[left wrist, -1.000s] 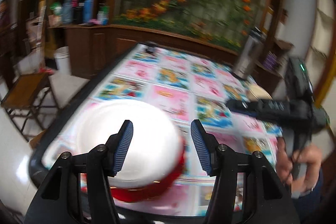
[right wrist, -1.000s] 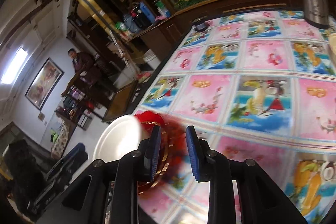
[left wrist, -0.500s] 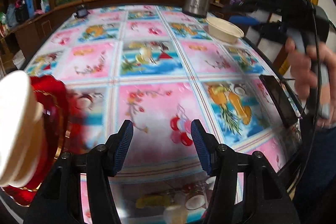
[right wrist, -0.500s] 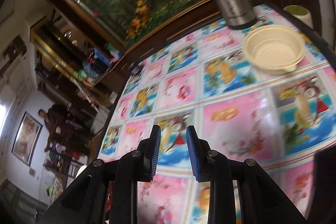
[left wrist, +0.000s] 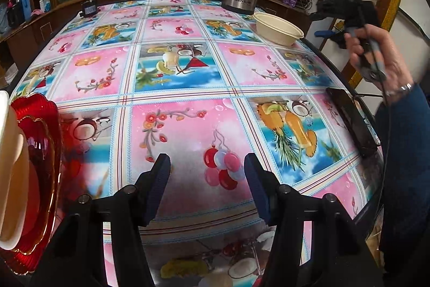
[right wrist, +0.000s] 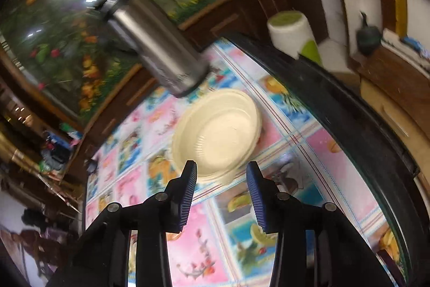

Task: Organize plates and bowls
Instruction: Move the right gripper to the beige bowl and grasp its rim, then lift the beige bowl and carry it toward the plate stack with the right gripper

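Reaching for the cream bowl (right wrist: 217,133) is plainly the step in hand, and the right gripper (right wrist: 221,171) has its jaws apart with nothing between them, the bowl's near rim showing in the gap just beyond the tips. To do it well, I'd say, one pad should go inside the near wall and the other outside, pinching the rim rather than trying to straddle the whole bowl, which looks far too wide for the opening. The light bowl will likely slide on the glossy tablecloth (left wrist: 188,66) if nudged first, so closing should wait until the rim sits well between the pads. The steel flask (right wrist: 158,47) stands just behind the bowl on the far side; a long reach could knock it.

Nearer the person, the left gripper (left wrist: 207,182) hangs over the cloth with jaws wide and empty. At the near left lies the red plate (left wrist: 40,152) with a white bowl (left wrist: 10,168) on it, the likely place for the cream bowl to go. A dark phone (left wrist: 352,123) lies at the right edge, clear of the route.

Against half a second ago, the right gripper's jaws have parted from nearly closed, and the bowl has gone from far right of its view to just ahead of the tips. The left view has hardly shifted.
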A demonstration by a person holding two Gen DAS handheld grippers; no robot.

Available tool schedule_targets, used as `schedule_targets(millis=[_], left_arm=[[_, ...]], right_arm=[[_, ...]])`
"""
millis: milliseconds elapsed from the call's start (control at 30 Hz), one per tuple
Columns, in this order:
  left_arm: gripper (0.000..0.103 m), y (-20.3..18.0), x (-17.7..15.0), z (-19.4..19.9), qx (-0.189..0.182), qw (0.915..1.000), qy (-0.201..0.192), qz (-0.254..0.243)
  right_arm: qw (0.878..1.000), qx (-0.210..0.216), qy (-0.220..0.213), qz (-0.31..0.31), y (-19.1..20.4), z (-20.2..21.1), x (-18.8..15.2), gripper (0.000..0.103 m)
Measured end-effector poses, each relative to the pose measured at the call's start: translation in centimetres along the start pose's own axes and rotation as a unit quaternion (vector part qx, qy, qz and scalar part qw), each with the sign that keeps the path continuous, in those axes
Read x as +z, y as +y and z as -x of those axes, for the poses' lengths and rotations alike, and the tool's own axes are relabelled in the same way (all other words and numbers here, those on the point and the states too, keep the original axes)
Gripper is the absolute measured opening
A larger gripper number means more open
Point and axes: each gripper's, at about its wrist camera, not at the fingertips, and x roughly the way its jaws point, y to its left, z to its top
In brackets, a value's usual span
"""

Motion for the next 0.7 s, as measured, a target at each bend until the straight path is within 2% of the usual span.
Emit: schedule_targets(millis=[133, 200, 300, 433, 533, 633, 700], left_arm=[[0.056, 0.2, 0.1, 0.0, -0.003, 1.0, -0.001, 0.004], [0.056, 0.4, 0.1, -0.1, -0.004, 1.0, 0.001, 0.005], [0.056, 0.4, 0.1, -0.1, -0.005, 1.0, 0.001, 0.004], [0.056, 0.3, 0.3, 0.0, -0.007, 1.0, 0.0, 0.003], [0.056, 0.3, 0.4, 0.3, -0.008, 0.9999, -0.004, 0.006], [0.056, 0.3, 0.4, 0.7, -0.008, 0.9999, -0.01, 0.004], [0.056, 0.4, 0.5, 0.8, -0.006, 0.9999, -0.01, 0.005]], right_arm=[[0.999, -0.018, 0.021, -0.03, -1.1, -3.0, 0.7, 0.041], [0.998, -0.013, 0.027, -0.048, -1.8, -4.1, 0.9, 0.041], [0.997, -0.021, 0.048, -0.05, -2.1, -6.2, 0.9, 0.023], [0.997, -0.024, 0.068, -0.022, -1.4, -6.9, 0.4, 0.014], [0.996, -0.001, 0.09, -0.004, -0.7, -6.4, -0.7, 0.012], [0.992, 0.016, 0.117, 0.054, 1.1, -5.6, -3.2, 0.013], [0.984, 0.04, 0.151, 0.09, 2.2, -5.2, -5.6, 0.013]])
